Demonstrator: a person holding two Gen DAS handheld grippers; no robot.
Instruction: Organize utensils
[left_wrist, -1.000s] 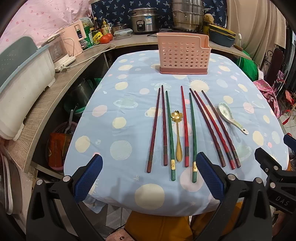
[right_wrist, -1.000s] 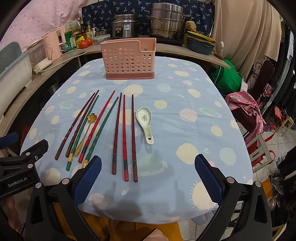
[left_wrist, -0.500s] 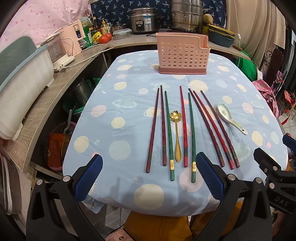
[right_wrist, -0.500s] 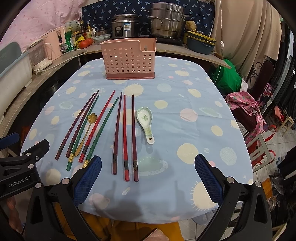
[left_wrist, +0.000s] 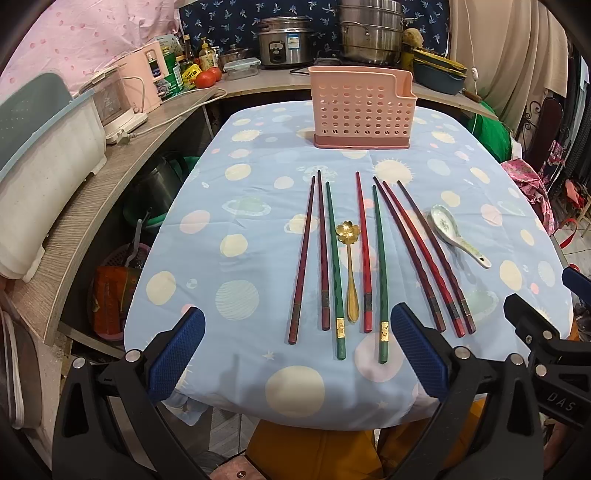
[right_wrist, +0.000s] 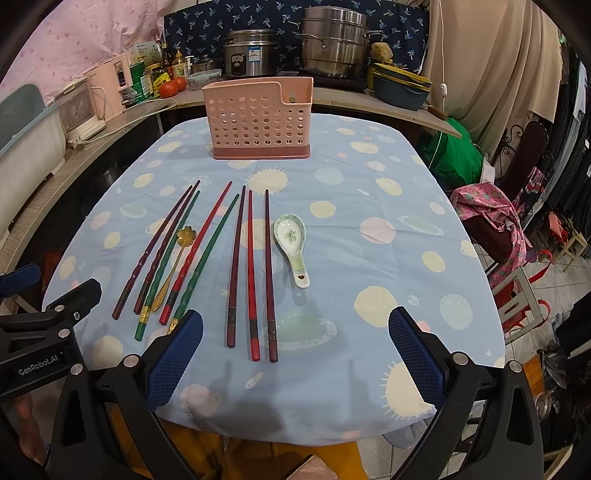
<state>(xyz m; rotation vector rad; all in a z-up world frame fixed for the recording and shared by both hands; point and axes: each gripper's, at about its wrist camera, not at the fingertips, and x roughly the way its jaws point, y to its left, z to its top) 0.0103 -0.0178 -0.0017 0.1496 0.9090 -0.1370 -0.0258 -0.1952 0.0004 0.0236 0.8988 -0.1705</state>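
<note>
**Utensils laid out, both tongs wide and empty**

Nothing is sorted yet. The left tongs (left_wrist: 295, 354) hang at the desk's (left_wrist: 221, 266) near edge, spread fully apart, with nothing between the blue pads (left_wrist: 177, 354). The right tongs (right_wrist: 295, 354) match them: gaping, empty, at the same edge further right.

Eight chopsticks lie in a rough row at the desk's centre, tips toward 12 o'clock, thick ends toward 6. From the left view: two dark red sticks (left_wrist: 314, 251) at 9 o'clock of the row, a green stick (left_wrist: 334, 266), the gold spoon (left_wrist: 349, 269), a red stick (left_wrist: 364, 254), a second green stick (left_wrist: 380, 273), then three red sticks (left_wrist: 424, 258) fanned toward 3 o'clock. The ceramic spoon (left_wrist: 454, 236) sits just beside them, further toward 3 o'clock. The pink basket (left_wrist: 362, 107) stands upright at 12 o'clock, well apart from the row.

Handling, as a judgement: the sticks are light, stiff and probably slick with lacquer, so they may roll or pivot in a pinch. Take them near the thick banded ends, across the shaft, so the tips drop first into the basket. Neighbours lie close; a wide approach could nudge them. The gold spoon is thin and flat to the cloth; grip its handle at mid-length. The ceramic spoon is the heavy, breakable one: hold the handle near the bowl and lower it gently.
</note>
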